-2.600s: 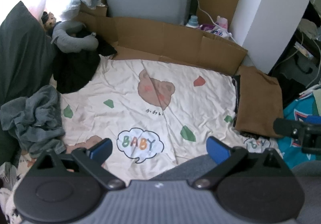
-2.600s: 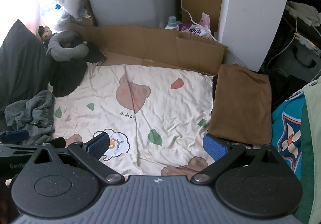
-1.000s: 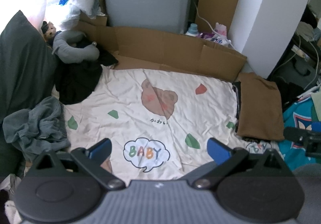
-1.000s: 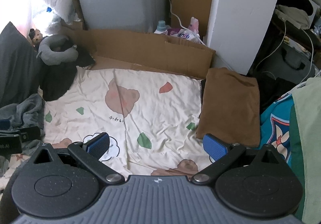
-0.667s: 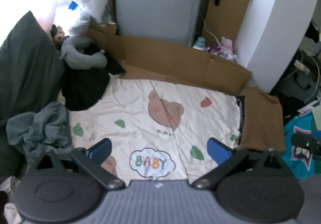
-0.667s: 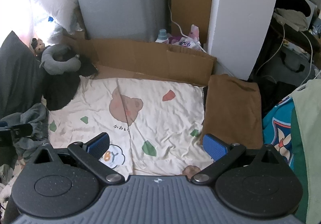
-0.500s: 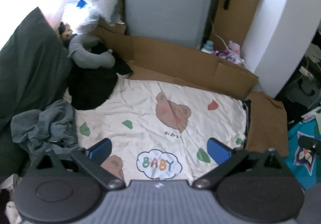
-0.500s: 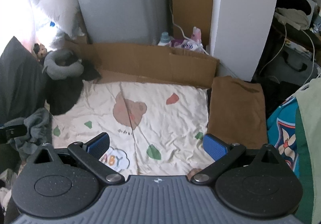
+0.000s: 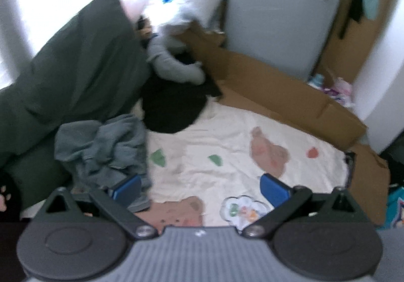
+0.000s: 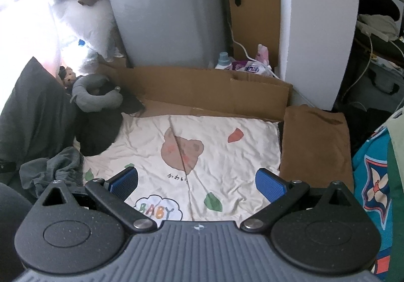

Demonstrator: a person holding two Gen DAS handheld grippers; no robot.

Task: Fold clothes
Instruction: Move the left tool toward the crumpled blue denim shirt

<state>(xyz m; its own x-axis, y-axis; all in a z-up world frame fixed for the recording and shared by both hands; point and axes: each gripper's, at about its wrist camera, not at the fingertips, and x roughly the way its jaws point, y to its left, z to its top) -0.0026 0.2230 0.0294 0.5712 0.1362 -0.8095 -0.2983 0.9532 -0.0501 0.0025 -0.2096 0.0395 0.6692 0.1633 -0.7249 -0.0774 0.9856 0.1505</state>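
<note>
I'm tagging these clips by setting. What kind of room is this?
Probably a cluttered bedroom or living space at home: a cartoon bear sheet spread as the work surface, a white pillow, a grey neck pillow and a crumpled grey garment.

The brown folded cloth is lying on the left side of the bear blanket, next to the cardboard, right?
Not quite. The brown cloth lies on the right side of the bear blanket, not the left. It is still next to the cardboard. The right wrist view shows this clearly. What lies on the left is a crumpled grey garment.
</note>
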